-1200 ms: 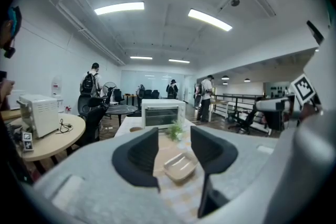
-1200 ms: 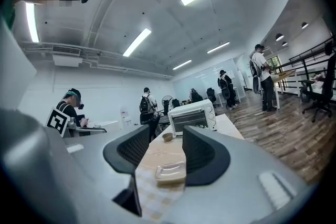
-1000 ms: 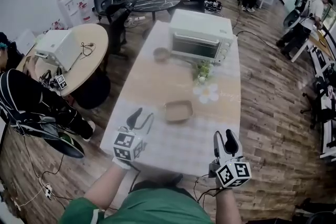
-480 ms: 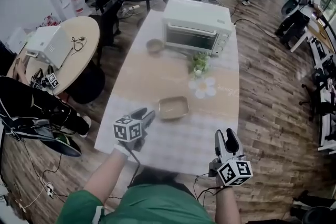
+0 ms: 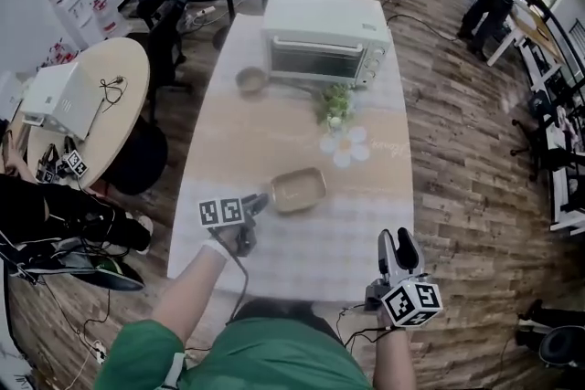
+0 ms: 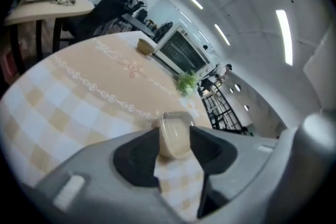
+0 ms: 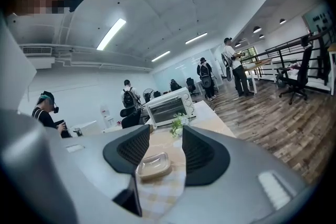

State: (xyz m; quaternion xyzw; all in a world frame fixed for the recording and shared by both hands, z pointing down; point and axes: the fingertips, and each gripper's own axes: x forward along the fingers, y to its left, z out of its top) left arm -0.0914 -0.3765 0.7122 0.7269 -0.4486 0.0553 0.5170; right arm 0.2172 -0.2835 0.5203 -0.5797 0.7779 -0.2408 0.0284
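A shallow beige rectangular tray lies on the checked cloth near the middle of the long table. My left gripper is at the tray's left end. In the left gripper view the tray has its near end between the open jaws of that gripper; I cannot tell whether they touch it. My right gripper hovers open over the table's front right edge with nothing in it. From the right gripper the tray shows farther off on the cloth.
At the table's far end stands a white toaster oven, with a small bowl at its left. A small potted plant and a flower-shaped mat lie beyond the tray. A round table stands left; people are at the room's far side.
My left gripper has moved forward and right across the cloth and tipped down, bringing its jaws to the tray's end. The right gripper has barely shifted.
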